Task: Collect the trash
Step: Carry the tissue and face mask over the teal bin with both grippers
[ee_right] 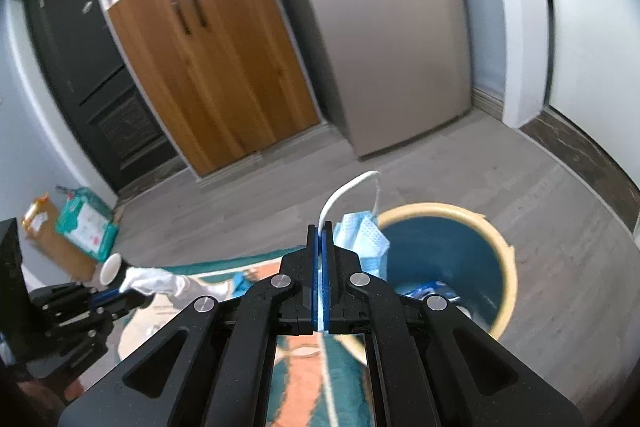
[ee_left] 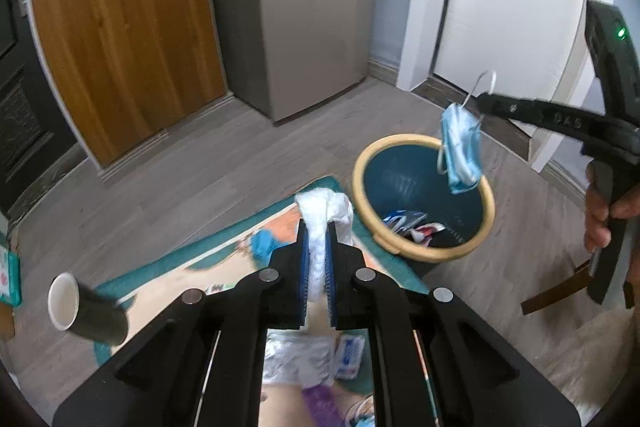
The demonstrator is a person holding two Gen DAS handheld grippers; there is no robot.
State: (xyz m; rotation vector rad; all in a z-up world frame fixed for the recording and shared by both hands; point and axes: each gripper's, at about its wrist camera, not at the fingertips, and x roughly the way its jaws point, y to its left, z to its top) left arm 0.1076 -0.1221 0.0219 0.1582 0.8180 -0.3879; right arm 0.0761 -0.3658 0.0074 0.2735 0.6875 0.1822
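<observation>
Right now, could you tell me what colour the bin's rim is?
Pale yellow rim on the dark teal bin, clearest in the left wrist view.

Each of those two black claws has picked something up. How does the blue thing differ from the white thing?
The blue face mask is pleated and hangs free by its ear loop from the right gripper, above the bin. The white crumpled tissue has no loop; the left gripper pinches its body directly, beside the bin, over the mat. Both are soft trash, each clamped in shut jaws.
</observation>
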